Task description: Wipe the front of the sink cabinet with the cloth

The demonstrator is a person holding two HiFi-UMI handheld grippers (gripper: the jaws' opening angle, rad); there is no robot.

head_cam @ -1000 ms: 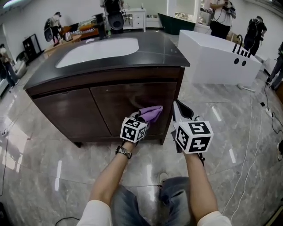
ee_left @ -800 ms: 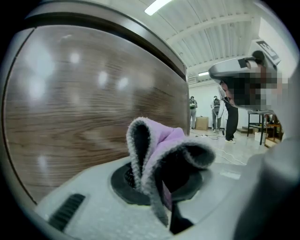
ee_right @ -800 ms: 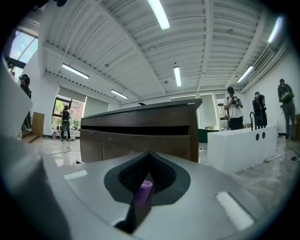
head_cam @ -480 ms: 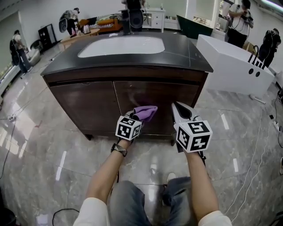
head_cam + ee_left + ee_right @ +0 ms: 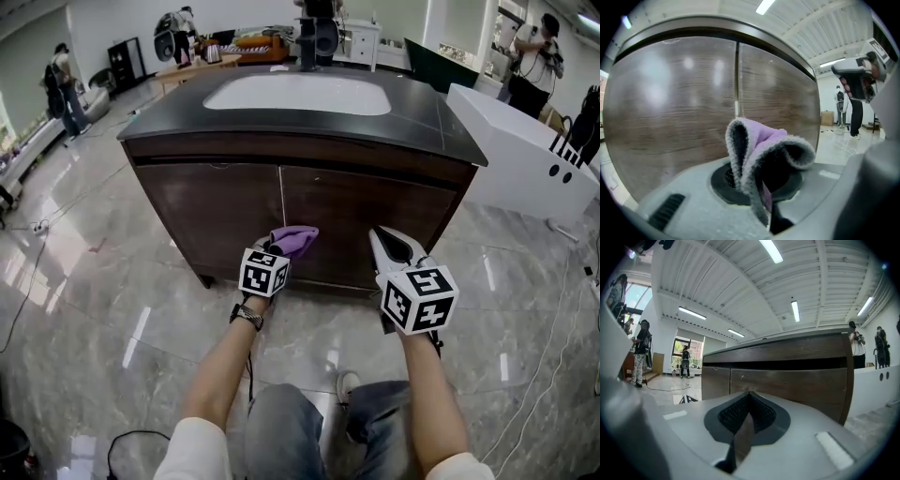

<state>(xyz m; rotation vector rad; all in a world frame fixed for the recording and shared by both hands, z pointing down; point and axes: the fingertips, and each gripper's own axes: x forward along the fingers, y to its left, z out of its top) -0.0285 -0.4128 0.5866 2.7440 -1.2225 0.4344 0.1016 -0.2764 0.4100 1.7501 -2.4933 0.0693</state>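
cloth (image 5: 293, 240): lilac, grey underside | cabinet (image 5: 225, 211): dark brown wood grain; countertop (image 5: 178, 117): black; basin (image 5: 300, 94): white | floor (image 5: 94, 309): pale grey marble veining | marker cubes (image 5: 263, 272): black-and-white squares | jeans (image 5: 281, 422): blue; sleeves (image 5: 202, 450): white

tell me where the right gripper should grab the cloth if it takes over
Probably the free folded loop of the cloth that sticks out past the left gripper, which is shut on its lower part. Come from the right, where the right gripper sits, since the cabinet stands ahead. Its jaws are together, so open them first.
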